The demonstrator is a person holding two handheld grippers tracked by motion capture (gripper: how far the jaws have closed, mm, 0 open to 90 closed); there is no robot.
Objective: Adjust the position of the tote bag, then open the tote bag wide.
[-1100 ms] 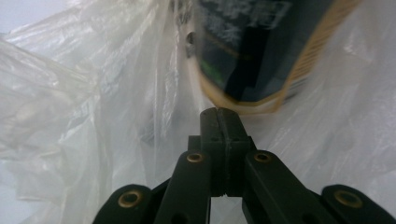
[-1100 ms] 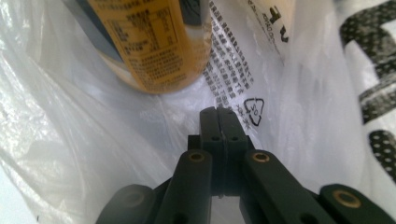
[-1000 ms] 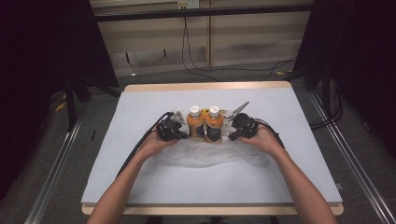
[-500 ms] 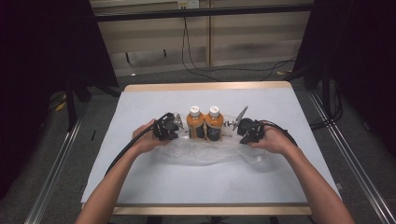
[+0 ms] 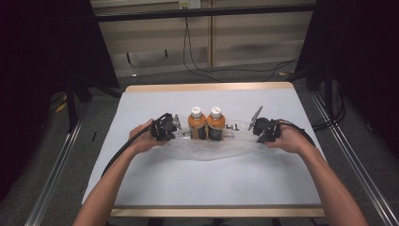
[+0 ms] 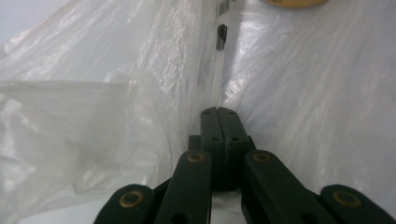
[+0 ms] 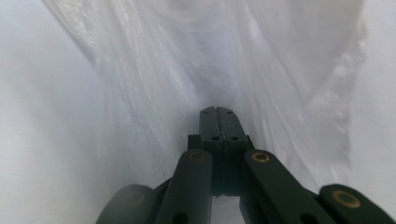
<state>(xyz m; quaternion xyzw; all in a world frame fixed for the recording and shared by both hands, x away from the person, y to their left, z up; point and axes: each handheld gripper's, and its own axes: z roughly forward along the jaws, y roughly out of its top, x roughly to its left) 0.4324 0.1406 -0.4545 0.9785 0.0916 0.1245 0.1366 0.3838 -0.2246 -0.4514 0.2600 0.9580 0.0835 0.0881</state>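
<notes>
Each hand-held gripper, left (image 5: 175,128) and right (image 5: 254,127), pinches the thin, crinkled clear plastic bag (image 5: 211,147). Two round orange bottles (image 5: 207,123) stand on the white desk (image 5: 188,183).

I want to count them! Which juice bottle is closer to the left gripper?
The left bottle. It stands next to the left gripper; its twin, the right bottle, stands on its far side.

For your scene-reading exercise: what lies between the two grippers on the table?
In the high view, two orange bottles stand side by side between the left gripper and the right gripper, with the clear plastic bag stretched between them.
</notes>
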